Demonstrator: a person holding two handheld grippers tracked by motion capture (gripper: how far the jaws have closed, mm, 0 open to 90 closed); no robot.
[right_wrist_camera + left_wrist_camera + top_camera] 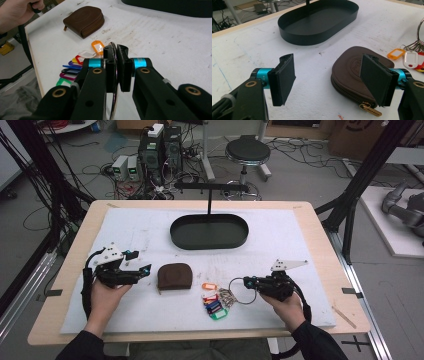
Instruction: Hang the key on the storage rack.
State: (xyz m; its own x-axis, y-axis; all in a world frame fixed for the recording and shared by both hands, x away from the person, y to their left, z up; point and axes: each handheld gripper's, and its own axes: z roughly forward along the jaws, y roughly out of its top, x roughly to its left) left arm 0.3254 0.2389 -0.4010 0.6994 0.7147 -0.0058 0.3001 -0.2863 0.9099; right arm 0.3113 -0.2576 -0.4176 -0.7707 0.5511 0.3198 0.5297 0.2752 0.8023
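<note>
- Key ring: a large thin wire loop lying near the front edge of the white mat, right of centre. Its plane runs left to right along the table; one side is pinched in my right tongs, the other carries the keys.
- Keys: a small metal bunch at the loop's left end, fanned toward the tags.
- Key tags: plastic, orange, white, red, blue, purple and green, spread in a short row running toward the front edge, just left of the keys. In the right gripper view they fan out beyond my left-hand jaw.
- Right gripper: held in my right hand, pointing left across the mat. Jaws drawn together, clamped on the wire of the ring; in the right gripper view the wire passes between the two pads.
- Left gripper: held in my left hand near the mat's left edge, pointing right toward the pouch. Jaws stand wide apart, gripping nothing.
- Brown pouch: leather, half-round, zipped, lying flat between my two grippers, just beside the left gripper's tips. Its gold zip pull points toward the front edge.
- Black tray: oval, long axis left to right, toward the back edge of the mat, with a thin upright post behind it.
- Table: pale wood showing around the mat.
</note>
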